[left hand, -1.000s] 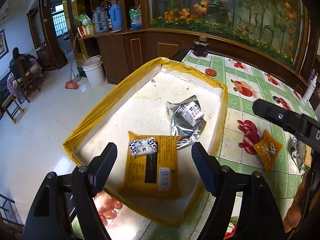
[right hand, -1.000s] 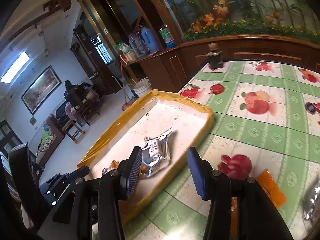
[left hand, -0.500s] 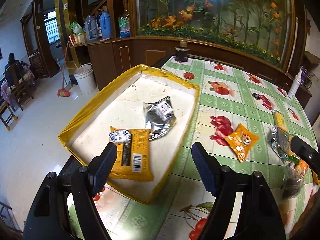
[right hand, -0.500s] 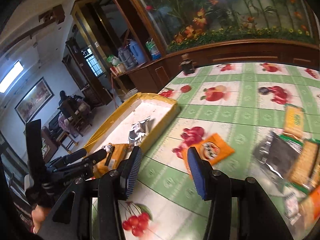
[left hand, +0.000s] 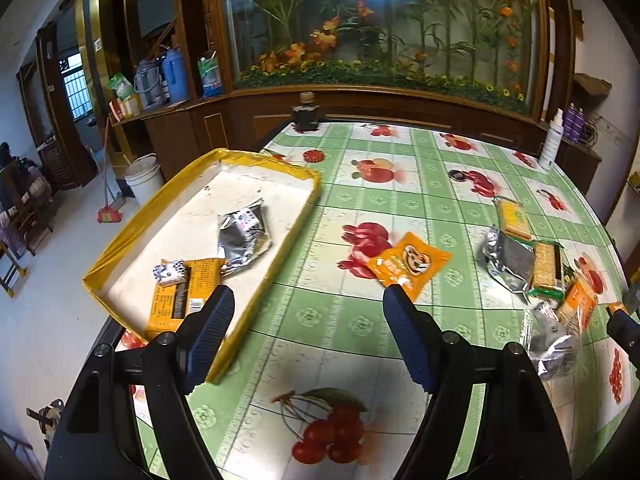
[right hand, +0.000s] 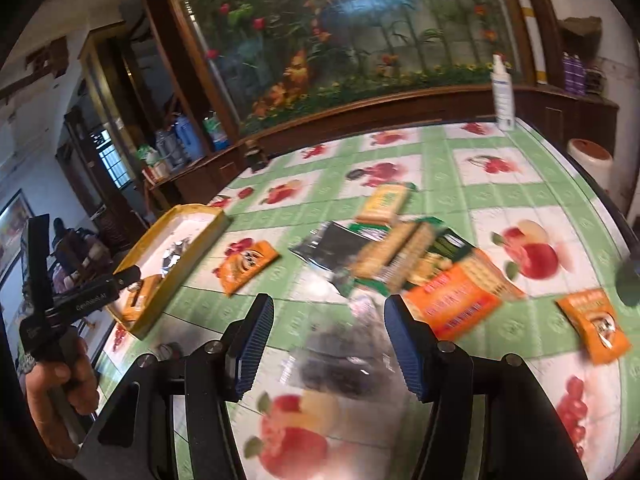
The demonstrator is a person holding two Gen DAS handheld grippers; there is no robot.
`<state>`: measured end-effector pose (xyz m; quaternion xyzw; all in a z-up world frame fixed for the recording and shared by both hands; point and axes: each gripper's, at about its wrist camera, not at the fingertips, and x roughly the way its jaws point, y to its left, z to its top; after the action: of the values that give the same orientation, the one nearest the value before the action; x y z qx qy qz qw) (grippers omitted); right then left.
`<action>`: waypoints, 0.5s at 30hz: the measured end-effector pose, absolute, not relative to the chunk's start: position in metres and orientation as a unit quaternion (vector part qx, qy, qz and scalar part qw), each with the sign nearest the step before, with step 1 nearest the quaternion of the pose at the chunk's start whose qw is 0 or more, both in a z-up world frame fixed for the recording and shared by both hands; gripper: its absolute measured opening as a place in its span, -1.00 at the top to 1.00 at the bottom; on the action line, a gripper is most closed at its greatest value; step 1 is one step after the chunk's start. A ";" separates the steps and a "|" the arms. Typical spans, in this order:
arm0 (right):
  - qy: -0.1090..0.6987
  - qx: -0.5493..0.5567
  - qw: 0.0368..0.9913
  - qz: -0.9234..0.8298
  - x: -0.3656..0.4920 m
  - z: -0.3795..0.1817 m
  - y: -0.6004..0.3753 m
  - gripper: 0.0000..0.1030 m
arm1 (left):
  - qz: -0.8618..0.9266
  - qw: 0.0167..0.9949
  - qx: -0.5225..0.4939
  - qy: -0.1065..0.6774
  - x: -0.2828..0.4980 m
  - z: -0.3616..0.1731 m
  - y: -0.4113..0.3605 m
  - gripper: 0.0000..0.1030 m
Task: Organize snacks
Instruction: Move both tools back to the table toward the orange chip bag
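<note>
A yellow-rimmed tray at the table's left holds a silver packet, an orange packet and a small black-and-white candy. My left gripper is open and empty above the tablecloth, right of the tray. An orange snack bag lies ahead of it. My right gripper is open and empty over a clear bag of dark snacks. A pile of cracker packs and an orange box lies just beyond it. The tray also shows in the right wrist view.
A small orange bag lies at the right. A white spray bottle and a dark jar stand at the table's far edge. The table drops off to the floor left of the tray.
Both grippers have pulled back and swung right, away from the tray. The right gripper now faces the snack pile instead of the tray. Both stay open.
</note>
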<state>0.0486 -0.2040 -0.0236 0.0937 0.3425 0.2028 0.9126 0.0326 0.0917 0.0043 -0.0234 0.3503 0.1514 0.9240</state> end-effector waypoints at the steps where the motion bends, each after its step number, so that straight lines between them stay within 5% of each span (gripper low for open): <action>1: 0.345 0.097 0.912 0.198 0.048 -0.027 -0.209 -0.18 | 0.149 0.924 -0.021 0.351 0.033 0.004 0.089 -0.50; 15: 0.355 0.098 0.913 0.178 0.036 -0.040 -0.232 -0.30 | 0.127 0.917 -0.022 0.376 0.039 -0.005 0.077 -0.59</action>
<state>0.0364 -0.2317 -0.0399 0.0985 0.3549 0.1777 0.9126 0.0385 0.0771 -0.0048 -0.0215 0.3763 0.1271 0.9175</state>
